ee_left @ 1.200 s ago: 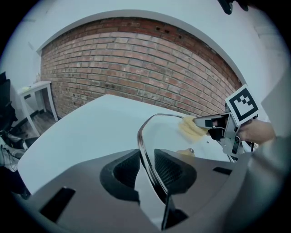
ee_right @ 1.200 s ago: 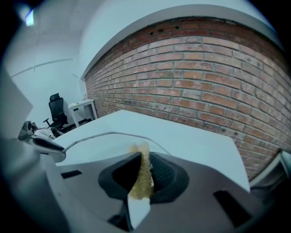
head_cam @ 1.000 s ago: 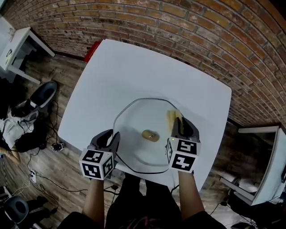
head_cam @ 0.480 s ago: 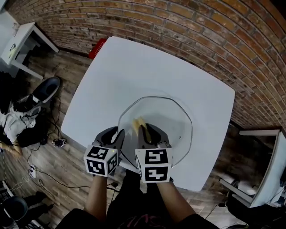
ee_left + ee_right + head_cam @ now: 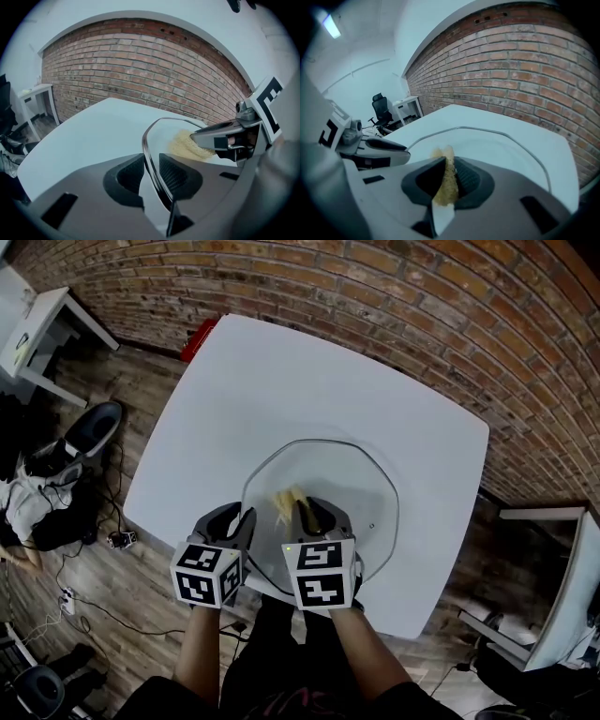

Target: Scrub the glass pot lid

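A round glass pot lid [image 5: 361, 493] with a metal rim lies on the white table [image 5: 272, 390]. My left gripper [image 5: 246, 519] is shut on the lid's near-left rim [image 5: 149, 154], which runs between its jaws. My right gripper [image 5: 298, 512] is shut on a yellow scrub sponge [image 5: 286, 504], and the sponge [image 5: 446, 176] rests on the glass in the lid's near-left part, close beside the left gripper. In the left gripper view the sponge [image 5: 187, 145] sticks out from the right gripper [image 5: 199, 138] onto the lid. The lid's knob is hidden behind the right gripper.
A red object [image 5: 197, 338] lies at the table's far-left edge. A brick wall [image 5: 422, 315] runs behind the table. Left of the table, on the wood floor, are an office chair [image 5: 89, 432], a white desk [image 5: 42, 329] and cables.
My right gripper has swept the sponge across the lid from its right side to its near-left part, and the knob is now covered. The left gripper has kept its hold on the rim.
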A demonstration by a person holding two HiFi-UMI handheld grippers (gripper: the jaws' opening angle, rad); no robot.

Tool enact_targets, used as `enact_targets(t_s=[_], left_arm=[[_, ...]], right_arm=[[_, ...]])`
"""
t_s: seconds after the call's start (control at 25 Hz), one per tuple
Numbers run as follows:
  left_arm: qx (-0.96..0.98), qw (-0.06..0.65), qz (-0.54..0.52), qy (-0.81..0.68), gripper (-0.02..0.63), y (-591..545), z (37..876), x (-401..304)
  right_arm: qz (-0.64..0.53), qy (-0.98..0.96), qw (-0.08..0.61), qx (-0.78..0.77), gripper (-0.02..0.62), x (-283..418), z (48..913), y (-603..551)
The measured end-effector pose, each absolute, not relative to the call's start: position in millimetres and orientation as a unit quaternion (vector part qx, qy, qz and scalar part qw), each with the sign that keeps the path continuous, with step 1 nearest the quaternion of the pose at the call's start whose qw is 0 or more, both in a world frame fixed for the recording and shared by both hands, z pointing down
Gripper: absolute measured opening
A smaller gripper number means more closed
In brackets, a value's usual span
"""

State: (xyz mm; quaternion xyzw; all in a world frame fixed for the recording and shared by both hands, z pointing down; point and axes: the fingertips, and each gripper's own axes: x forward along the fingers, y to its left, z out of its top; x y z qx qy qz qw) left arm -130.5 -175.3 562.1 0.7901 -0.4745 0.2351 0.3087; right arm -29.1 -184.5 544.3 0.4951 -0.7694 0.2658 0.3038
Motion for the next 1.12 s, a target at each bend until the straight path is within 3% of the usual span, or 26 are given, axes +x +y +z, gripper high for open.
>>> enact_targets(t_s=[0.6, 0.8, 0.96, 1.12], left_arm=[[0.788, 0.303, 0.237, -0.481, 0.103, -180, 561, -127], [0.788, 0.305, 0.234, -0.481, 0.103, -178, 562, -128], [0.787, 0.306, 0.234, -0.481, 0.103, -177, 562, -129], [0.788, 0.305, 0.234, -0.481, 0.103, -179, 561, -129]], right_arm=[[0.246, -0.662, 0.321, 0.631, 0.057, 130, 522, -179], [0.281, -0.724, 0.268, 0.570, 0.057, 63, 502, -165], [0.300, -0.784, 0.275, 0.468, 0.057, -34, 511, -134], [0.307, -0.795, 0.285, 0.438, 0.057, -68, 526, -115]])
